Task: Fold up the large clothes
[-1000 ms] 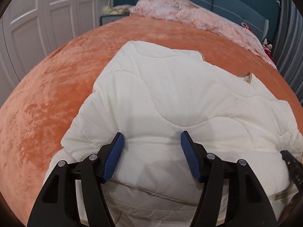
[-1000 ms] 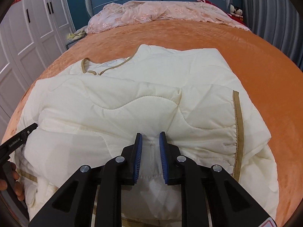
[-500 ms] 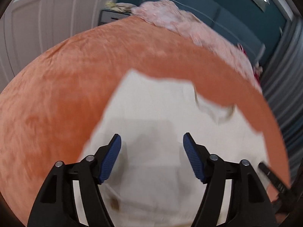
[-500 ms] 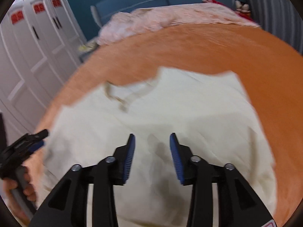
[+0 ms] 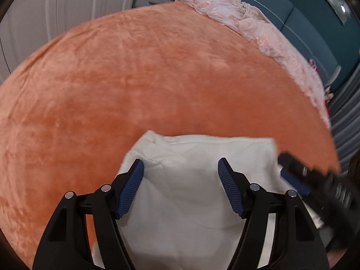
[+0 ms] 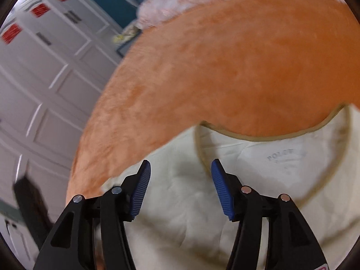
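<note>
A cream quilted jacket [image 5: 191, 191] lies flat on the orange bed. In the left wrist view its far edge runs just beyond my left gripper [image 5: 180, 164], which hangs open above the cloth with nothing pinched. The right wrist view shows the tan-trimmed neckline [image 6: 270, 136] and the printed neck label [image 6: 283, 157]. My right gripper [image 6: 180, 164] hovers over the shoulder area left of the neckline. Its jaws are opening, and the pads press on nothing. Each gripper shows as a dark blur at the edge of the other's view: the right gripper [image 5: 315, 180] and the left gripper [image 6: 29, 202].
The orange plush bedspread [image 5: 157, 78] stretches beyond the jacket. Pink lace bedding [image 5: 258, 29] lies along the teal headboard [image 5: 292, 6]. White wardrobe doors [image 6: 45, 78] stand left of the bed, and a grey curtain [image 5: 346, 112] hangs at the right.
Both grippers have swept forward across the jacket to its far, collar end. The right jaws, nearly shut on a fold of fabric a second ago, have spread apart.
</note>
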`<state>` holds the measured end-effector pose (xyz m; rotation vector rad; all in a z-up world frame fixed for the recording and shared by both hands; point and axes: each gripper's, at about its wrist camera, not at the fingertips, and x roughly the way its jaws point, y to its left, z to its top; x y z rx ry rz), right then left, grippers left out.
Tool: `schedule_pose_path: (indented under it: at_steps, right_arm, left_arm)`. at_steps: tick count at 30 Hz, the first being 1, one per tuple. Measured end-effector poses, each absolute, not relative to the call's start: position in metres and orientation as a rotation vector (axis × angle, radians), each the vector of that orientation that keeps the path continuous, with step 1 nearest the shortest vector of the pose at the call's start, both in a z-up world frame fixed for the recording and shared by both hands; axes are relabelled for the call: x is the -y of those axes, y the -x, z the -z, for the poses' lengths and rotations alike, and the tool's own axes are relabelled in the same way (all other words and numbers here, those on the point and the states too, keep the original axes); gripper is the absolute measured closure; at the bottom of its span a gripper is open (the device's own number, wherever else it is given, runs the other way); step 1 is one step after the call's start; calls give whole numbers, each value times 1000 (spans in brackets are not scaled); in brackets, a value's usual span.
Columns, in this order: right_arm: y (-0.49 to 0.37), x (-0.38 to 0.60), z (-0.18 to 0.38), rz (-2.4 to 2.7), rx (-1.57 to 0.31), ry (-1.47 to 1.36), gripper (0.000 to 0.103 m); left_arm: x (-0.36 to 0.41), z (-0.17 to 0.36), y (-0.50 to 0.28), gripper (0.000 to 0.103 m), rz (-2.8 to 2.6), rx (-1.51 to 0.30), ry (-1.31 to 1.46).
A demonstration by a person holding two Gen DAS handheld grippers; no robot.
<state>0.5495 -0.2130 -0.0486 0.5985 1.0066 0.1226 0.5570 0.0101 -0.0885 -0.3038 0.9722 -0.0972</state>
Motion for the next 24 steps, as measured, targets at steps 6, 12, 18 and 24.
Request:
schedule_pose_path:
  at_steps: [6, 12, 18, 24]
  right_arm:
    - [-544, 197, 66, -151, -980, -525, 96]
    - [-532, 208, 63, -86, -884, -508, 100]
    - [-536, 224, 84, -19, -911, -574, 103]
    - [-477, 273, 31, 82, -742, -589, 93]
  left_arm:
    - [-21, 104, -543, 35, 90, -872, 307]
    - [-16, 106, -544, 35, 64, -851, 276]
    - [-9, 109, -544, 35, 38, -843, 224]
    - [-12, 102, -547, 31, 56, -868, 240]
